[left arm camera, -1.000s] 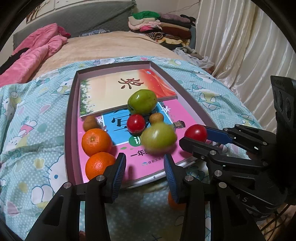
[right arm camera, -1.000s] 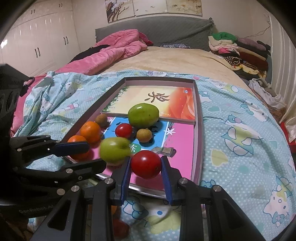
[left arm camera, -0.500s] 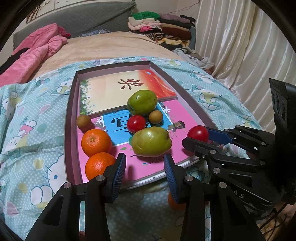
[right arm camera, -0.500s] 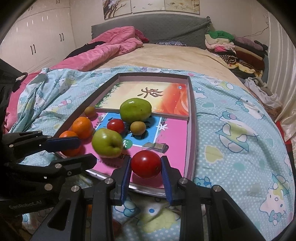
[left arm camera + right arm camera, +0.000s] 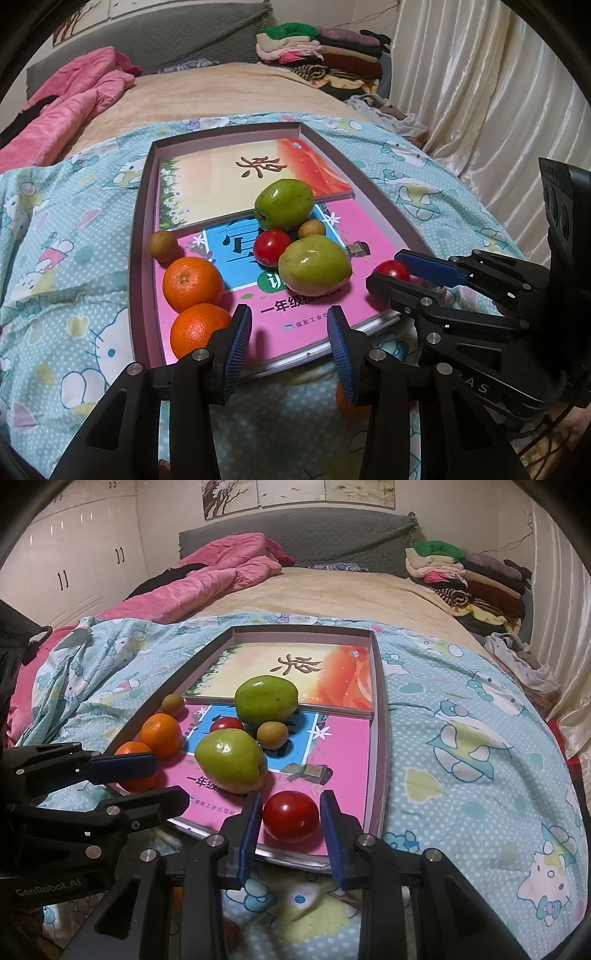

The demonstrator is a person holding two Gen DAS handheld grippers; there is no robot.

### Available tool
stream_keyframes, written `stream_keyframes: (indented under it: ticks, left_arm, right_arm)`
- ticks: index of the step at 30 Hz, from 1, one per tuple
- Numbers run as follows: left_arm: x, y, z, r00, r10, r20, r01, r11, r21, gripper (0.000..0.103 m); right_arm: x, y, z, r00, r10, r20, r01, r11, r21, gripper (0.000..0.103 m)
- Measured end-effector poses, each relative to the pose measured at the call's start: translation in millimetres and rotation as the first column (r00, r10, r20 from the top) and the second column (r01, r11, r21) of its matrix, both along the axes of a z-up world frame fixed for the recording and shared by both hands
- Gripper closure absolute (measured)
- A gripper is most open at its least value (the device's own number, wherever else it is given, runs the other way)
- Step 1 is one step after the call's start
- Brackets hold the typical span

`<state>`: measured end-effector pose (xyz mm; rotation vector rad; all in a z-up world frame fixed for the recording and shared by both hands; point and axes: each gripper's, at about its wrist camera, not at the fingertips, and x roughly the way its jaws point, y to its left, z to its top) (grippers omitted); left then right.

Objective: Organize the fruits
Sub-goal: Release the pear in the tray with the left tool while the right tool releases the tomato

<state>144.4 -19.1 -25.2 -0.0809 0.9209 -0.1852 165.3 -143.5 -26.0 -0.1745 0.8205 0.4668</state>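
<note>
Dim warm indoor light, soft shadows, heavy fisheye bending and dark vignette at edges.

Fruits lie on books in the tray; tray on the bed.

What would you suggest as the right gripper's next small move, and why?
Probably draw the right gripper straight back: its jaws stand slightly apart from the red tomato, which seems to rest on the pink book in the tray.
</note>
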Motion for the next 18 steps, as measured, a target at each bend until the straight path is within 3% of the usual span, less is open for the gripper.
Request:
stream_keyframes:
  ticks: [7, 14, 18]
  left_arm:
    - [-0.6, 2.2, -0.1, 1.000, 0.007, -0.001, -0.007, 1.000, -0.007, 0.059]
    - [-4.8, 9.8, 7.9, 0.999, 0.032, 0.021, -0.032, 0.999, -0.026, 0.058]
    - [-7.4, 13.0, 14.7, 0.998, 0.044, 0.038, -0.043, 0.998, -0.038, 0.051]
  right_arm:
    - [-1.2, -3.0, 3.8, 1.000, -0.008, 0.008, 0.008, 1.000, 0.008, 0.065]
    - [-8.5, -8.6, 18.2, 0.998, -0.012, 0.061, 0.009, 0.999, 0.046, 0.051]
    - [-14.0, -11.6, 26.9, 0.996, -0.017, 0.089, 0.010, 0.997, 0.071, 0.045]
